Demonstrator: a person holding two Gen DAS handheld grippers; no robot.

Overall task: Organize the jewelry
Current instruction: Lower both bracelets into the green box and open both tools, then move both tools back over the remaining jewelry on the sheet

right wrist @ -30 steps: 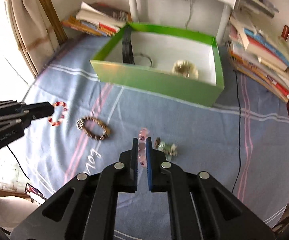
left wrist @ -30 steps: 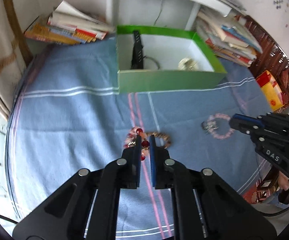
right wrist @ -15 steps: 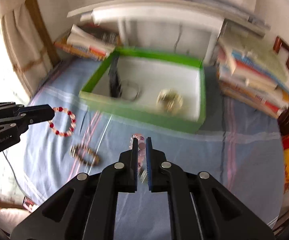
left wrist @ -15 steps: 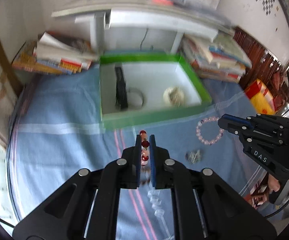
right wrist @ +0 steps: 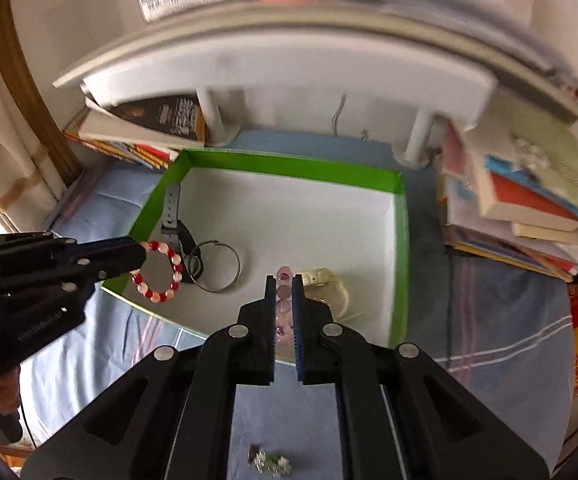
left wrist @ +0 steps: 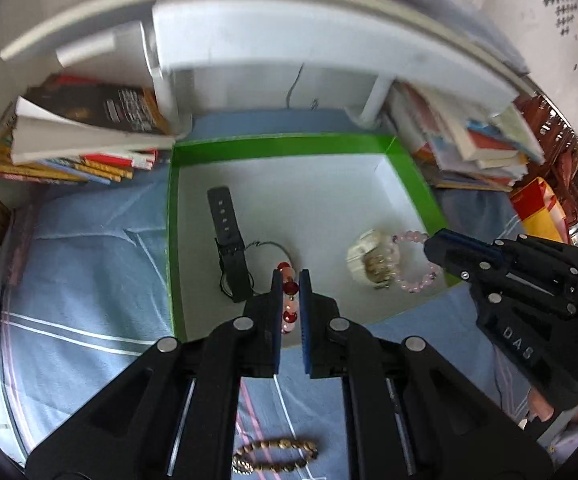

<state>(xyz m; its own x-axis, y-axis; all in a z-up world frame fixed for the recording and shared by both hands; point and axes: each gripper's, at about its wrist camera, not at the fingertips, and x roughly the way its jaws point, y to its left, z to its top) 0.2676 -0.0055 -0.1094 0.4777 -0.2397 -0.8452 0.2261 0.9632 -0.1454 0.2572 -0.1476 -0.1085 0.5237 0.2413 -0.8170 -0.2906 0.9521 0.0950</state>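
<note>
Blue cloth w/ pale stripes (left wrist: 89, 264) covers the table; book stacks and a white shelf sit at the back.

Left claw (left wrist: 287, 280): jaws nearly together, pinching a red-and-pale-pink bead bracelet (right wrist: 160, 272) that hangs as a loop from the tips, over the near-left corner of the green cardboard box w/ white inside (left wrist: 289, 145). Right claw (right wrist: 284, 282): also narrow, holding a translucent pink bead bracelet (left wrist: 413, 260), which dangles over the box's near-right part, just above a cream-and-gold lump, prob. a watch or bangle (left wrist: 373, 258).

Ahead-left of the left claw, on the box floor: a black rubbery watch strap (left wrist: 227, 240) and, touching it, a thin wire hoop (right wrist: 217, 266). Behind the left claw on the cloth: a brown-gold bead bracelet (left wrist: 275, 456). Behind the right claw: a small silvery sparkly piece (right wrist: 269, 460), too small to identify.

Risks, as I judge them:
- Beads are round, smooth, hard; grip is on one or two only, so a loop could swing or slip out early.
- Left loop hangs close to the near wall; release there could drop it on the rim or outside.
- Pink loop may land on the cream piece and tangle.
- Thin card walls look light; a bump from either claw could shove the box.

Two pieces remain outside the box.
</note>
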